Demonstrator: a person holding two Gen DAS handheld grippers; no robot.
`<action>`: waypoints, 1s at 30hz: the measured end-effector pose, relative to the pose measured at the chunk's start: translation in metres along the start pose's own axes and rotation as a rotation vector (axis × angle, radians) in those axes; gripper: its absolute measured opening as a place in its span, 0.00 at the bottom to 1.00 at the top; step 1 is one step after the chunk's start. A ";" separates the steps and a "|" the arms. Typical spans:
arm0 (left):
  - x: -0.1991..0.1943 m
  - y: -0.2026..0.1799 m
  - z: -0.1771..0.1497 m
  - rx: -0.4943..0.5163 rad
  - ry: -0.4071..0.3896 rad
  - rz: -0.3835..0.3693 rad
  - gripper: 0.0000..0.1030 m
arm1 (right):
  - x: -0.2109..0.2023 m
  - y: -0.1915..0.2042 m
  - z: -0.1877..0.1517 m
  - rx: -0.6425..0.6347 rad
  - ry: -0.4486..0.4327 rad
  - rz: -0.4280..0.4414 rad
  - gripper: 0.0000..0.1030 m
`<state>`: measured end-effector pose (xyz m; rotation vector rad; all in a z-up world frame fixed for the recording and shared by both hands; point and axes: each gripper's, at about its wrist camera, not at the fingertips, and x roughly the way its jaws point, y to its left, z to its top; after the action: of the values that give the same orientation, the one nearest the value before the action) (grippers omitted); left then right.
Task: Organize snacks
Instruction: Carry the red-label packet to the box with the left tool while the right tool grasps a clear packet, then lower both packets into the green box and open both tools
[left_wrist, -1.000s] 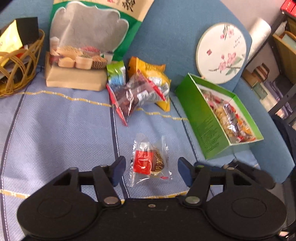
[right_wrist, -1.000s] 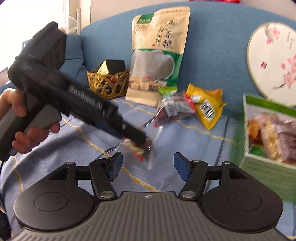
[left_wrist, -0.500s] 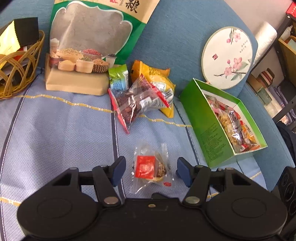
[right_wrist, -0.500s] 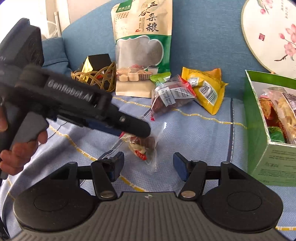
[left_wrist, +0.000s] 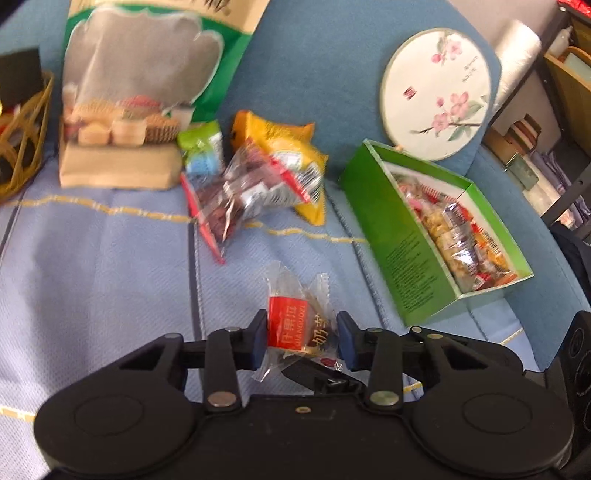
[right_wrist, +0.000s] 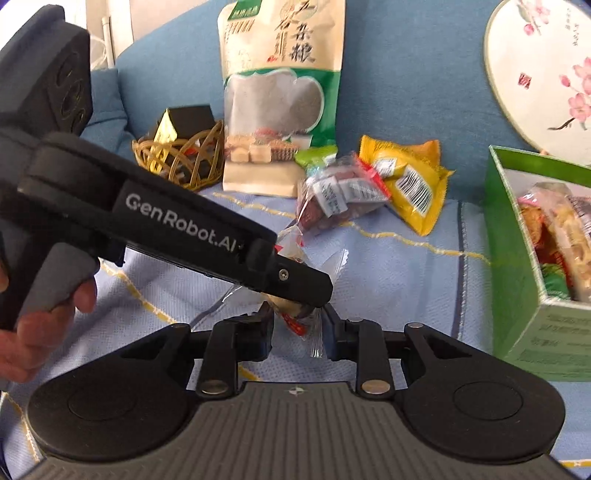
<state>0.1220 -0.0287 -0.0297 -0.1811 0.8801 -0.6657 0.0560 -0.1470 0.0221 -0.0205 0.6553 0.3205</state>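
Observation:
A small clear-wrapped snack packet (left_wrist: 291, 328) with a red label lies low on the blue striped cloth (left_wrist: 110, 277). My left gripper (left_wrist: 301, 339) is closing, and both pads touch the packet's sides. In the right wrist view the left gripper (right_wrist: 314, 295) reaches in from the left over the same packet (right_wrist: 290, 314). My right gripper (right_wrist: 300, 332) is closing too. The wrapper's crimped end sits between its fingers with slim gaps on both sides. One right finger (left_wrist: 312, 371) shows under the packet. An open green box (left_wrist: 399, 251) full of wrapped snacks stands to the right.
At the back stand a big grain bag (left_wrist: 144, 74), a wicker basket (left_wrist: 22, 140), a small green packet (left_wrist: 201, 147), a red-edged bag of dates (left_wrist: 236, 199), a yellow bag (left_wrist: 291, 147) and a round flowered fan (left_wrist: 436, 92). Shelves stand at the far right.
Both grippers have moved in on the small packet, and their jaws have narrowed from wide open. The packet, which lay ahead of the fingertips, now sits between both pairs of fingers.

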 end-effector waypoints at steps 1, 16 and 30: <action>-0.002 -0.003 0.003 0.002 -0.009 -0.004 0.71 | -0.003 0.000 0.002 -0.003 -0.014 -0.005 0.46; 0.008 -0.105 0.057 0.170 -0.101 -0.159 0.72 | -0.078 -0.054 0.025 0.064 -0.244 -0.188 0.45; 0.062 -0.167 0.084 0.239 -0.060 -0.278 0.73 | -0.103 -0.114 0.020 0.194 -0.325 -0.381 0.45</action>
<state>0.1369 -0.2070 0.0520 -0.1085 0.7163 -1.0139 0.0257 -0.2822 0.0907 0.0899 0.3463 -0.1078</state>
